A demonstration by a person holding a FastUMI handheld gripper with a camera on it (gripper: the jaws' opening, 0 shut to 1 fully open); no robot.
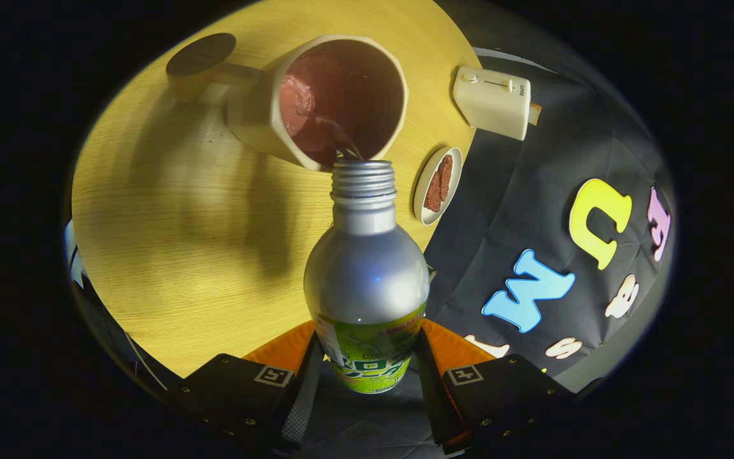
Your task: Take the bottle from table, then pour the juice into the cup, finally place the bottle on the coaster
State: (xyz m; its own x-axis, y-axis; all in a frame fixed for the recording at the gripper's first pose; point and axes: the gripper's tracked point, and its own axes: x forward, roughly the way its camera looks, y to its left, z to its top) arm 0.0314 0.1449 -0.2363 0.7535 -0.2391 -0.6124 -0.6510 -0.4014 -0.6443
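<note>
Bottle [367,268] pinched between both fingers of my gripper [367,370], mouth at the cup [335,102] rim near the table [169,242] edge: I tip slowly, keeping the stream inside.

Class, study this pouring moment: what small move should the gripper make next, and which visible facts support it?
Probably hold the tilt a moment, then begin rolling the bottle upright. The gripper is shut on the bottle, whose open mouth sits at the cup rim with a thin dark stream running in. The cup already holds dark juice, and the coaster waits beyond it.
</note>
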